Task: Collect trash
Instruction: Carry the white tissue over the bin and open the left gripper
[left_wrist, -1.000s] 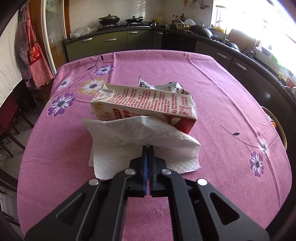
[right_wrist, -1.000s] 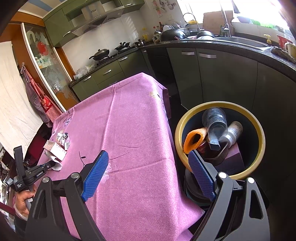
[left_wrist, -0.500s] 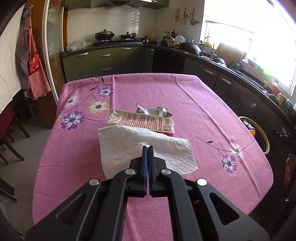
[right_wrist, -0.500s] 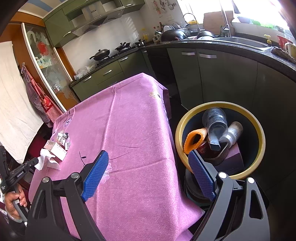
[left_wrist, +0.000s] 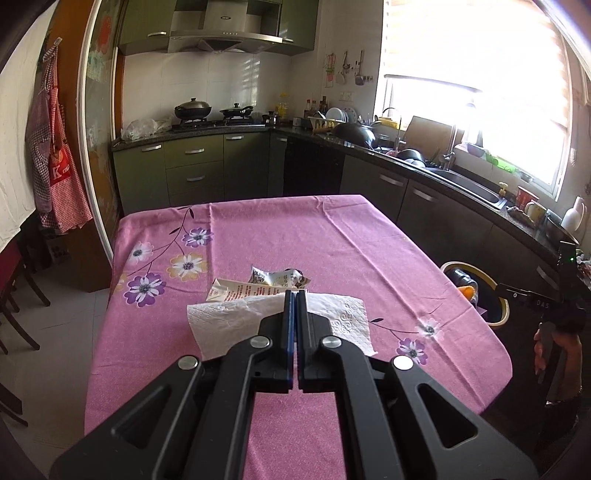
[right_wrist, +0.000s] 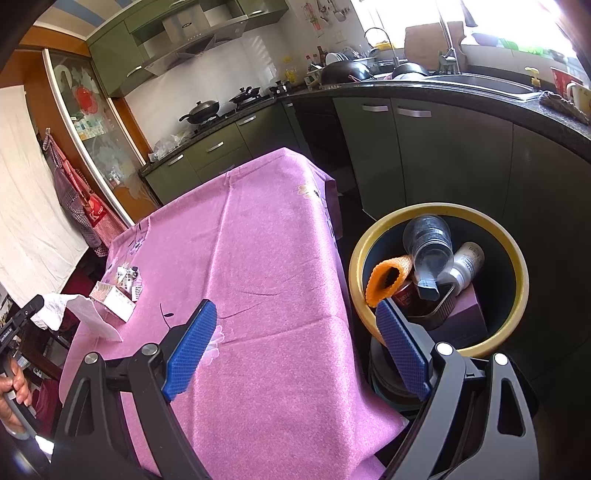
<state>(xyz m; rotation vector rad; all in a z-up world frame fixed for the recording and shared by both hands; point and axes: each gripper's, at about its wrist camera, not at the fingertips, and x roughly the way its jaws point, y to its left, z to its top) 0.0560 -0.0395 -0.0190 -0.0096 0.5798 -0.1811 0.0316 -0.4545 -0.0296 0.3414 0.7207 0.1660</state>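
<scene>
My left gripper (left_wrist: 295, 295) is shut on a white paper towel (left_wrist: 229, 321) and holds it lifted above the purple table (left_wrist: 332, 243). The towel also shows in the right wrist view (right_wrist: 77, 310), hanging from the left gripper. Behind it lie a milk carton (left_wrist: 236, 290) and a crumpled foil wrapper (left_wrist: 277, 277). My right gripper (right_wrist: 295, 347) is open and empty, hovering by the table's corner, beside the yellow-rimmed trash bin (right_wrist: 517, 266) on the floor. The bin holds bottles and an orange net.
The bin (left_wrist: 495, 284) stands off the table's right edge. Dark kitchen cabinets (right_wrist: 443, 155) and a counter with a sink run behind it. Chairs (left_wrist: 14, 295) stand at the left of the table.
My left gripper has risen and pulled back with the paper towel, so the carton and wrapper look smaller and farther. The right gripper has stayed still and open.
</scene>
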